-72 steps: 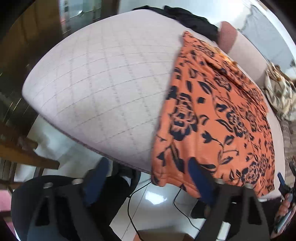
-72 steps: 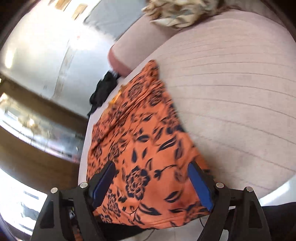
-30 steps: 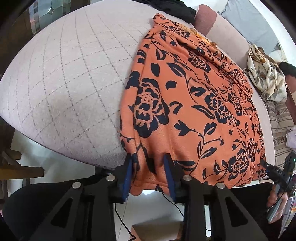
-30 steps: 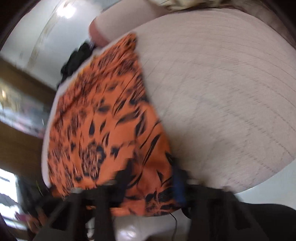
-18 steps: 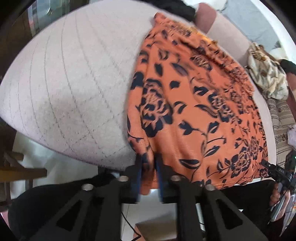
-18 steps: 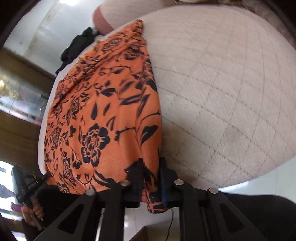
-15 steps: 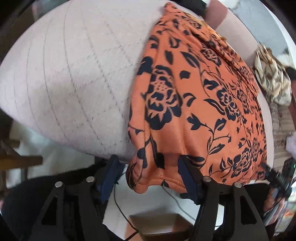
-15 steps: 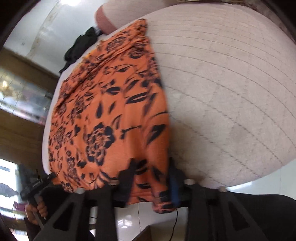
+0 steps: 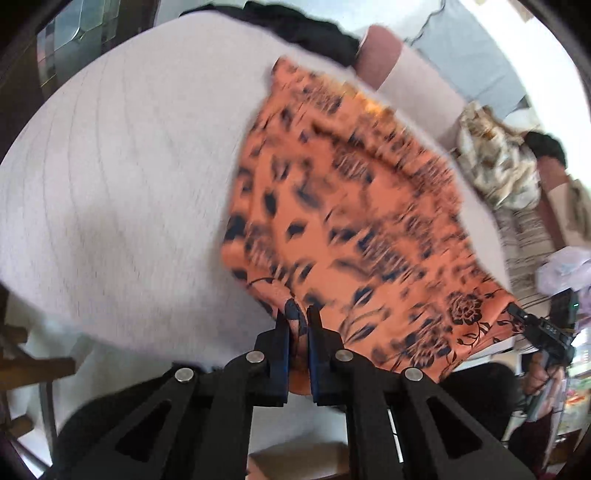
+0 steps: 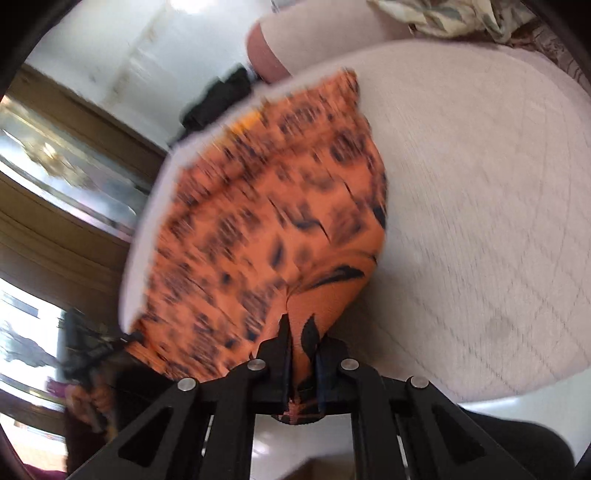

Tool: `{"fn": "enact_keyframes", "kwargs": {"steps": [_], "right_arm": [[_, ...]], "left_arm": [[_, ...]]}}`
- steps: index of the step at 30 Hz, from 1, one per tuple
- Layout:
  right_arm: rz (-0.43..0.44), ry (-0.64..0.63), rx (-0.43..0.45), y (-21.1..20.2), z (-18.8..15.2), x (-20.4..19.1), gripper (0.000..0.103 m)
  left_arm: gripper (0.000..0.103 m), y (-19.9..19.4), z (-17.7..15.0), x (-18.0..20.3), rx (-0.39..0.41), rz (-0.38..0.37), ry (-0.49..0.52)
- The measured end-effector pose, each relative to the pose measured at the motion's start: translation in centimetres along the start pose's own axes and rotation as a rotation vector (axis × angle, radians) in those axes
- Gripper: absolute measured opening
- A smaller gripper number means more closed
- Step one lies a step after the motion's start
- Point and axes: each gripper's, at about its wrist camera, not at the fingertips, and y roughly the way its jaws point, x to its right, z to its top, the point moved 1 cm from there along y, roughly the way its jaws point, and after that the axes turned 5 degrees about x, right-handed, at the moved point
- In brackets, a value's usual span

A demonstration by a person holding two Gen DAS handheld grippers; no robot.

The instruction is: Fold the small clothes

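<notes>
On our left we see bare quilted cushion [image 9: 122, 177], with the left gripper [image 9: 298, 325] clamped tight on the near hem of the orange floral garment [image 9: 354, 221] spread over it. Our right gripper [image 10: 302, 345] pinches the hem's other corner. Beyond lie black clothing [image 9: 306, 29] and a cream patterned cloth [image 9: 495, 162].

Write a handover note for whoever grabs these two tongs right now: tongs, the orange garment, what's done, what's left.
Left tongs: shut on the near hem corner of the orange black-flowered garment.
Right tongs: shut on the other near corner.
Garment: spread over the quilted pale pink cushion, near edge pinched up off it.
Done: both corners gripped.
Left: probably carry the near edge to the far edge, release, then finish folding.
</notes>
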Motion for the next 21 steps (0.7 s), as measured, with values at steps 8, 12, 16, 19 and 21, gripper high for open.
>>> {"fn": "enact_keyframes", "kwargs": {"steps": [8, 12, 16, 19, 21], "right_arm": [[0.078, 0.029, 0.171, -1.3, 7.4, -1.3, 0.01], [0.087, 0.084, 0.217, 1.3, 12.7, -0.3, 0.01], [0.108, 0.16, 0.275, 5.7, 19.3, 0.8, 0.01], [0.15, 0.217, 0.334, 8.7, 23.4, 1.6, 0.01], [0.151, 0.244, 0.375, 11.1, 25.9, 2.0, 0.01]], "left_arm": [[0.008, -2.2, 9.0, 1.3, 0.137, -0.11, -0.005], [0.008, 0.1, 15.4, 1.8, 0.169, -0.075, 0.018], [0.008, 4.5, 22.3, 1.4, 0.166, -0.041, -0.004], [0.008, 7.7, 27.1, 1.2, 0.175, -0.01, -0.023], [0.008, 9.9, 29.6, 1.4, 0.186, -0.001, -0.021]]}}
